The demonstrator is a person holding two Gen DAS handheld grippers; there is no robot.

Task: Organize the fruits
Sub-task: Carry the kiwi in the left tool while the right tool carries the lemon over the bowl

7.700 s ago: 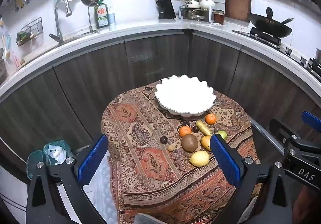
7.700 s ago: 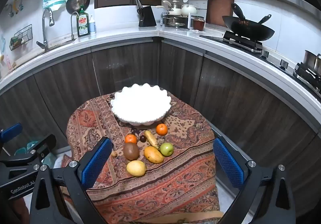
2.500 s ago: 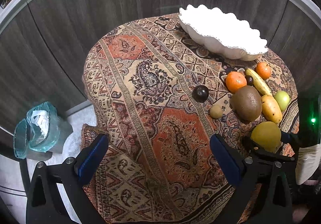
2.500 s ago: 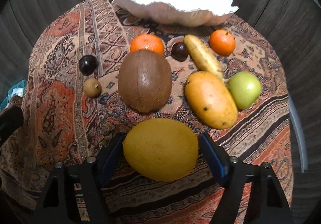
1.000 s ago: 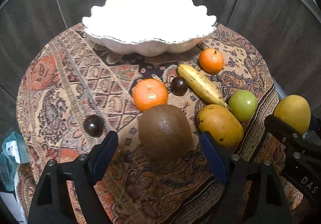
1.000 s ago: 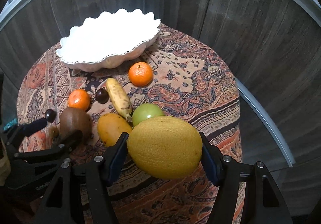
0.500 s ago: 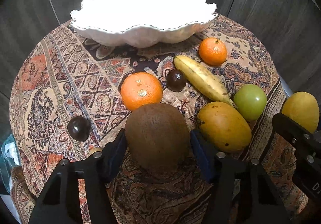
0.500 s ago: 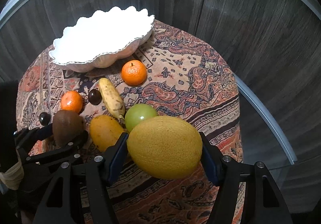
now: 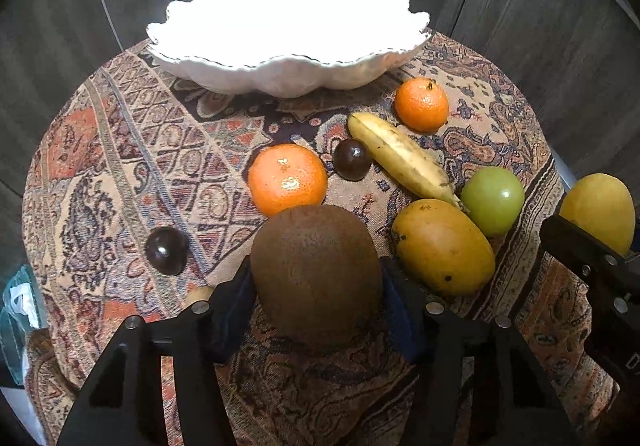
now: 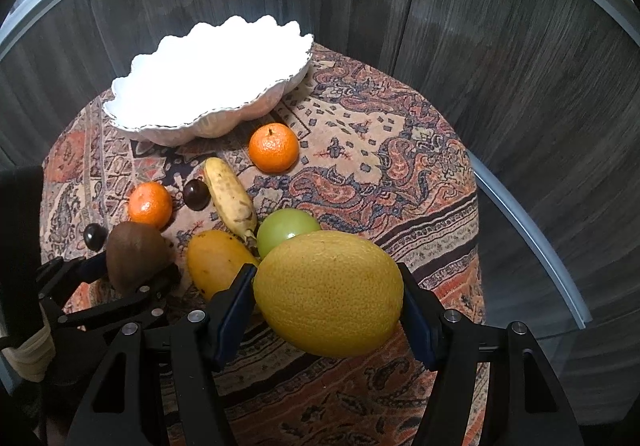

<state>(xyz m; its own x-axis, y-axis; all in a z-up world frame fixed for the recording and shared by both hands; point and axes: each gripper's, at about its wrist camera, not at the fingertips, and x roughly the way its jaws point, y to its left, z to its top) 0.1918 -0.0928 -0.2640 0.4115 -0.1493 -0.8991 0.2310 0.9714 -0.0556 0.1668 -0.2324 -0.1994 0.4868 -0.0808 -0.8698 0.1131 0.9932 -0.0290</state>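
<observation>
My left gripper (image 9: 316, 286) is shut on the big brown kiwi (image 9: 316, 270), which still rests on the patterned cloth (image 9: 120, 166). My right gripper (image 10: 328, 298) is shut on a large yellow lemon (image 10: 328, 292) and holds it above the table's near right side; the lemon also shows in the left wrist view (image 9: 598, 212). The white scalloped bowl (image 9: 280, 78) stands at the back. On the cloth lie two oranges (image 9: 287, 179) (image 9: 421, 105), a banana (image 9: 402, 160), a green apple (image 9: 493, 199), a mango (image 9: 442, 246) and two dark plums (image 9: 352, 159) (image 9: 167, 250).
The round table stands against curved dark wood cabinets (image 10: 500, 46). A small tan fruit (image 9: 199, 293) peeks out beside my left finger. A bin with a teal bag (image 9: 16, 322) is on the floor at the left.
My left gripper has closed in on the kiwi and now grips it. My right gripper keeps the lemon lifted, drifting slightly.
</observation>
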